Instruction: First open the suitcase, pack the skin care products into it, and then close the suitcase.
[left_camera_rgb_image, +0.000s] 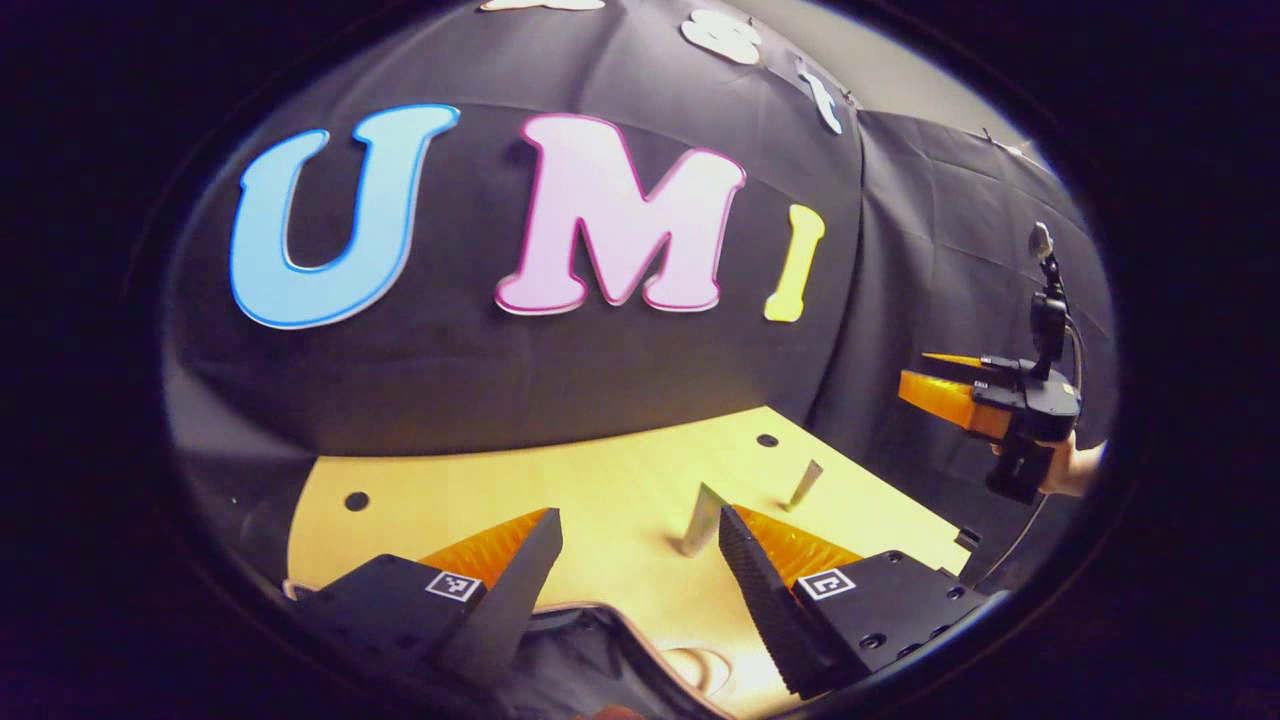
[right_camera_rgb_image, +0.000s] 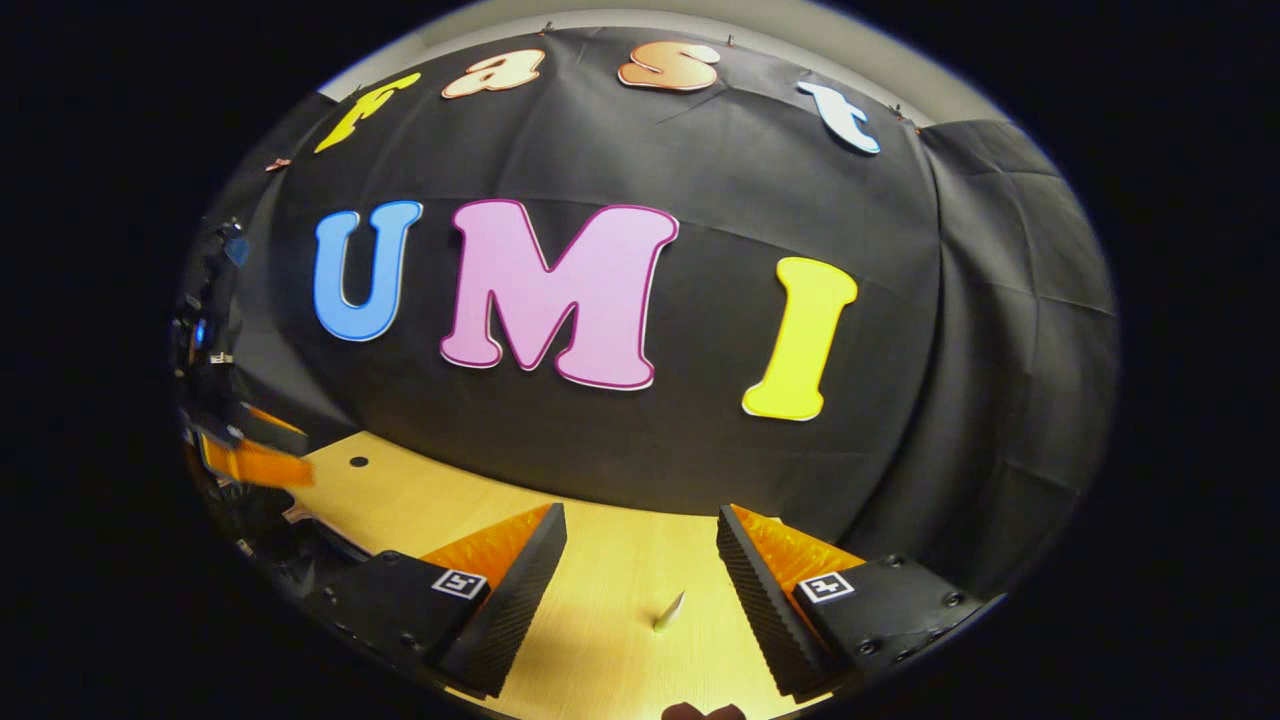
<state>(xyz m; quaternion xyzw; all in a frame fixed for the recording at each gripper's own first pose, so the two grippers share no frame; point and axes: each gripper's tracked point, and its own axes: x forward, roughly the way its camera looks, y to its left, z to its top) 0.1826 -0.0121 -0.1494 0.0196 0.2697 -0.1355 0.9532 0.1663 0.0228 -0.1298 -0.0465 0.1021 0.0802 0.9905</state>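
Two slim pale skin care tubes stand upright on the wooden table (left_camera_rgb_image: 620, 480): one tube (left_camera_rgb_image: 703, 520) just beyond my left gripper's right fingertip, the other tube (left_camera_rgb_image: 803, 485) farther right. My left gripper (left_camera_rgb_image: 638, 513) is open and holds nothing. Below it lies the dark suitcase (left_camera_rgb_image: 590, 650) with a pale rim; whether its lid is up or down is hidden. My right gripper (right_camera_rgb_image: 640, 510) is open over the table, with the tip of a tube (right_camera_rgb_image: 668, 612) between and below its fingers. The right gripper (left_camera_rgb_image: 912, 372) also hangs in the air at the right, held by a hand (left_camera_rgb_image: 1075, 465).
The table (right_camera_rgb_image: 600, 560) has small round holes (left_camera_rgb_image: 357, 500) near its back edge. The black booth cloth (left_camera_rgb_image: 600, 380) rises right behind the table. The left gripper (right_camera_rgb_image: 305, 450) appears at the far left of the right gripper view, above a dark mass.
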